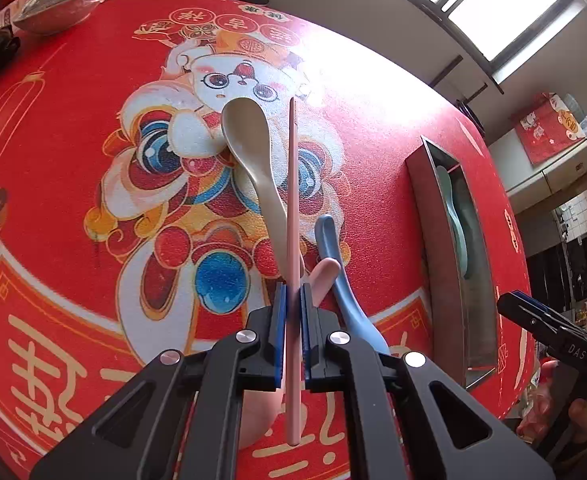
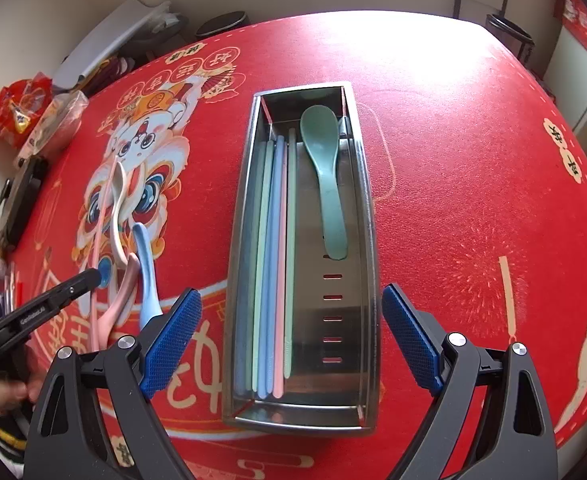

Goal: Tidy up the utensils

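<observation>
My left gripper point(image 1: 292, 294) is shut on a pink chopstick point(image 1: 292, 200) that points away over the red mat. A beige spoon point(image 1: 249, 156), a pink spoon point(image 1: 323, 276) and a blue spoon point(image 1: 341, 280) lie on the mat beneath it. My right gripper point(image 2: 291, 336) is open and empty, its blue pads on either side of the near end of a steel utensil tray point(image 2: 369, 240). The tray holds several coloured chopsticks point(image 2: 271, 260) and a green spoon point(image 2: 327, 176). The left gripper point(image 2: 89, 280) also shows in the right wrist view, left of the tray.
The red mat point(image 2: 473, 160) with a lion print covers the round table. A wrapped bowl point(image 1: 61, 4) and snack packets point(image 2: 17, 112) sit at the far edge. A black object point(image 2: 21, 200) lies at the left edge. The tray also shows in the left wrist view point(image 1: 445, 248).
</observation>
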Tool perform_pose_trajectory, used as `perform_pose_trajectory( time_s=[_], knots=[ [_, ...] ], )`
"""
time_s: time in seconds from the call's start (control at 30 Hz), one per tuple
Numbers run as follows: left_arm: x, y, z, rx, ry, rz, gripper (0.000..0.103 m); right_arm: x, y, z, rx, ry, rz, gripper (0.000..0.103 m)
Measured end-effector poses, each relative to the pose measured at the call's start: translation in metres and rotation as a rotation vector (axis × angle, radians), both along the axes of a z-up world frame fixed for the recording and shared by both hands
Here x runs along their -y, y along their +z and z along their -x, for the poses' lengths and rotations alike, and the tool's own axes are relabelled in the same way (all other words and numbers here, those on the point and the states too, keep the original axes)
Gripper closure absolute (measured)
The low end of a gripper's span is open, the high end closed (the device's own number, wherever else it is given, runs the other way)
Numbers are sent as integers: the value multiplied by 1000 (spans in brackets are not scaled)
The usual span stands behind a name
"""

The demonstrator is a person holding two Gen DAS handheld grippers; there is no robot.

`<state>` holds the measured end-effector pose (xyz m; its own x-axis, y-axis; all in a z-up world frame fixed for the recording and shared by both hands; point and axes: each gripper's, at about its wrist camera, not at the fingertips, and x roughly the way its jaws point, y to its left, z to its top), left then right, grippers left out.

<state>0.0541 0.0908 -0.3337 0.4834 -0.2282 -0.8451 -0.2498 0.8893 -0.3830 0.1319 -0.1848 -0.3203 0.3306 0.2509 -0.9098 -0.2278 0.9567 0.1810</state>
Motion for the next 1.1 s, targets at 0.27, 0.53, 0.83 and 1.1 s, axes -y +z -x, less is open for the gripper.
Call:
perform_pose_trajectory(
  time_s=[0.27, 0.53, 0.83, 1.1],
  knots=[
    [-25, 10, 25, 16, 78, -36, 96, -20, 3, 3, -1, 44, -50, 15],
    [-50, 4, 51, 6, 109, -72, 96, -65, 6, 14, -5, 157, -97, 15],
    [-87, -5, 71, -15, 150, -88, 96, -112, -7, 25, -46, 232, -89, 15],
    [-107, -13, 78, -26, 149, -96, 96, -150, -7, 24, 15, 307, -48, 36]
  ],
)
